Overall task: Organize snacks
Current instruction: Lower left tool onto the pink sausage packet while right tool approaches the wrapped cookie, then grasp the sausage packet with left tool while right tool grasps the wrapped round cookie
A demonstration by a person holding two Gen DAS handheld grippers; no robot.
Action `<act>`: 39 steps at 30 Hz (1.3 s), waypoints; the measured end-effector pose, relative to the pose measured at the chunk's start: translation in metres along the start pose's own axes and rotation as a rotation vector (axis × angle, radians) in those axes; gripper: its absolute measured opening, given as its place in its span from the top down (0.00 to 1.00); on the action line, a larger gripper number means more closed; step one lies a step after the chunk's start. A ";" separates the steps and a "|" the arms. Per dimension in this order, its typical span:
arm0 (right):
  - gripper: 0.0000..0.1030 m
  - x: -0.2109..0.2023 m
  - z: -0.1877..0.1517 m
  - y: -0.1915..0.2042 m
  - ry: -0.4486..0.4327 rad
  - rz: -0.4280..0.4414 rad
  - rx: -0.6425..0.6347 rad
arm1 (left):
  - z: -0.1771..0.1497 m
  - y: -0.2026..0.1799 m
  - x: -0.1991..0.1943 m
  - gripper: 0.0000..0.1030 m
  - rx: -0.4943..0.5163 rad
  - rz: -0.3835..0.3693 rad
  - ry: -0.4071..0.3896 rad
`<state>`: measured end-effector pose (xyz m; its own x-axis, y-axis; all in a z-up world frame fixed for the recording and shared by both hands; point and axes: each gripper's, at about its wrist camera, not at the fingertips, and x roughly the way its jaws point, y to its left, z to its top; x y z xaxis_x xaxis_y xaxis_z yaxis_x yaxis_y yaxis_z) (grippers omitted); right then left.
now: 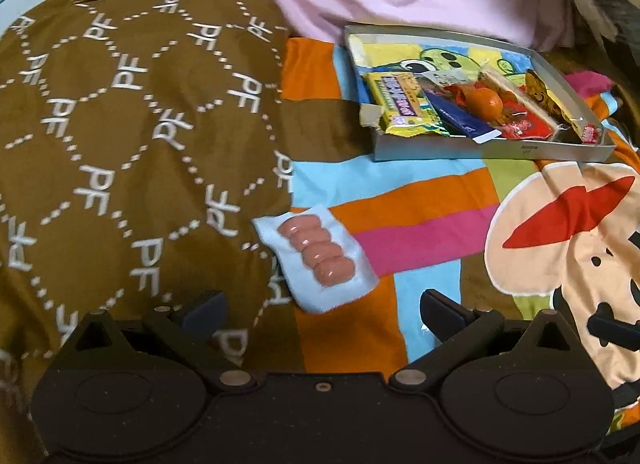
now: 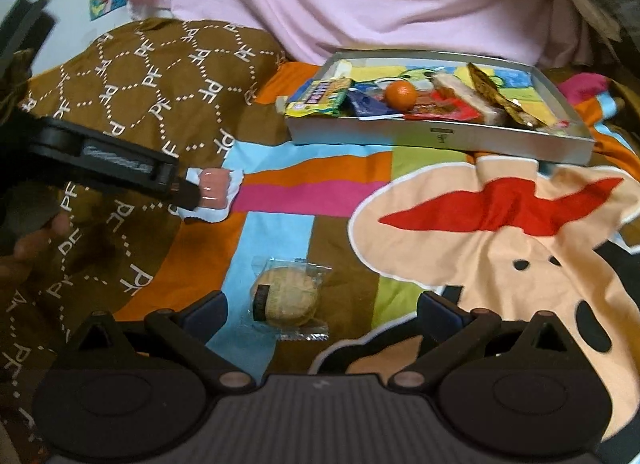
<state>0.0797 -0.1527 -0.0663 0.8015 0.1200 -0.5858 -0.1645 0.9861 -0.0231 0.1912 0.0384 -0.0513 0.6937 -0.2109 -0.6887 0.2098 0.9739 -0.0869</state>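
Both claws are hanging spread wide over the bedspread [image 2: 304, 192], each gripping nothing. The left claw [image 1: 320, 310] is facing the sausage pack [image 1: 316, 256], which is lying just ahead of it, between its fingers and a little toward the left one, touching the edge of the brown pillow [image 1: 120, 124]. In the right wrist view the left claw [image 2: 188, 194] is reaching the pack's near end [image 2: 214, 190]. The wrapped cookie [image 2: 286, 298] is lying just ahead of the right claw [image 2: 320, 310], between its fingers.

The snack tray [image 1: 496, 150] is sitting farther ahead and to the right of the left claw, already crowded. For a clean pickup, I would be straddling the pack across its short width, pinching the firm sausages rather than the floppy wrapper, since the soft bedding is likely giving way underneath.
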 end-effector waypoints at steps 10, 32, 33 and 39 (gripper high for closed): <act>0.00 0.032 0.003 0.010 0.013 0.044 -0.048 | 0.008 -0.009 0.039 0.01 0.075 0.001 0.041; 0.08 0.069 -0.006 0.011 0.103 0.046 -0.017 | 0.019 0.002 0.063 0.20 -0.023 0.040 0.046; 0.09 0.070 -0.005 0.011 0.101 0.047 -0.021 | 0.020 0.003 0.062 0.22 -0.029 0.042 0.052; 0.19 0.071 -0.008 0.012 0.096 0.060 -0.038 | 0.018 0.009 0.059 0.38 -0.092 -0.013 0.100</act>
<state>0.1303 -0.1332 -0.1147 0.7308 0.1653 -0.6623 -0.2340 0.9721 -0.0155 0.2460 0.0332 -0.0796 0.6184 -0.2188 -0.7548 0.1514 0.9756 -0.1587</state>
